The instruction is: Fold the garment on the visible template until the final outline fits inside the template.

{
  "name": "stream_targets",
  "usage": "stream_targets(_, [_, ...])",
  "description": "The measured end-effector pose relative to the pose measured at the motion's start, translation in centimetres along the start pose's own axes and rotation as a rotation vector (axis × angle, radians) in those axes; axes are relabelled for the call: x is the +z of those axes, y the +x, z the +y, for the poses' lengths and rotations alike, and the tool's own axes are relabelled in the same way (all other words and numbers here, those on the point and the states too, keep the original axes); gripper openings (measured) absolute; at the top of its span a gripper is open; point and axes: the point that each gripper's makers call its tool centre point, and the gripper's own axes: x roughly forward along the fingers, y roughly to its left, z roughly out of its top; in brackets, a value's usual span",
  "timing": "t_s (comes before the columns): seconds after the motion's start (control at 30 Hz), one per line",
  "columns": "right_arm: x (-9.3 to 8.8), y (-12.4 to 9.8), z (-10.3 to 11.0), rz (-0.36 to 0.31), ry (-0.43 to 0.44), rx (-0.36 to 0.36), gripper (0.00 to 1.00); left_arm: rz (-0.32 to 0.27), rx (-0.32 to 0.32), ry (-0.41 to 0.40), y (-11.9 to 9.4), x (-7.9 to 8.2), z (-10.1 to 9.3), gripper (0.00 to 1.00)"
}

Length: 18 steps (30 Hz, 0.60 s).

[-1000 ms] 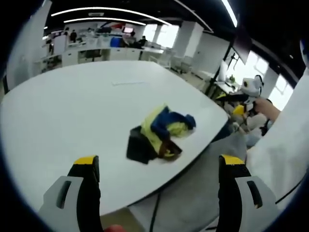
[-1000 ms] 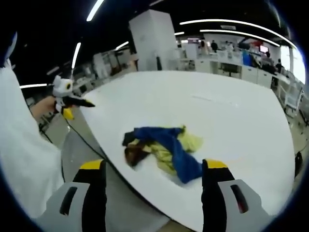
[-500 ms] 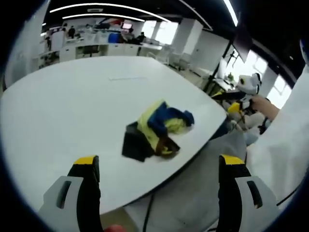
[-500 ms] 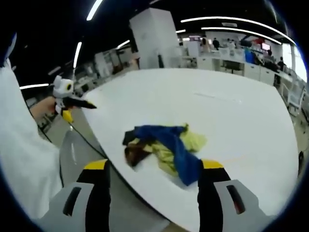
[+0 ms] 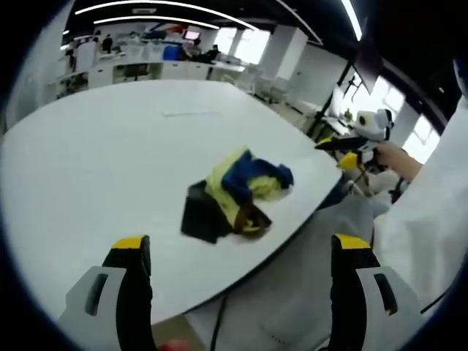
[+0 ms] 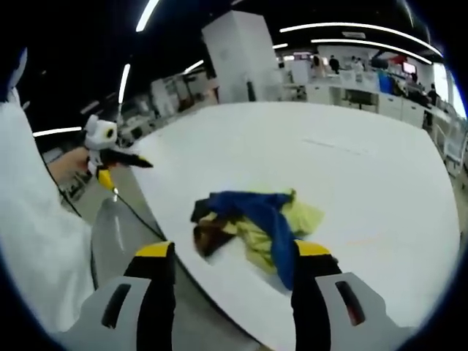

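Observation:
A crumpled garment (image 5: 232, 191) of yellow, blue, dark brown and black cloth lies in a heap near the curved edge of the white table (image 5: 95, 161). My left gripper (image 5: 240, 247) is held off the table's edge, short of the heap, open with nothing between its yellow-tipped jaws. From the other side, the garment (image 6: 252, 221) lies just beyond my right gripper (image 6: 234, 252), which is open and empty. Each gripper also shows in the other's view, held in a hand: the right gripper (image 5: 360, 139) and the left gripper (image 6: 110, 148).
A faint thin line (image 5: 189, 113) marks the table beyond the heap, also seen as a line (image 6: 333, 145) from the right. The person's white sleeve (image 5: 431, 219) is close by. Grey floor (image 6: 121, 234) lies below the table edge. Office desks (image 5: 146, 69) stand far behind.
Both views have shifted a little as the hands moved. The right gripper has come nearer the heap, and its jaws stand slightly closer together. The garment lies as before.

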Motion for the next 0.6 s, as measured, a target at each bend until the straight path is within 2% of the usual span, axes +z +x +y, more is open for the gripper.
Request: stream_targets(0.6, [-0.2,1.7,0.1,-0.005,0.023,0.044,0.56,0.024,-0.031,-0.011,1.2,-0.6,-0.4,0.99])
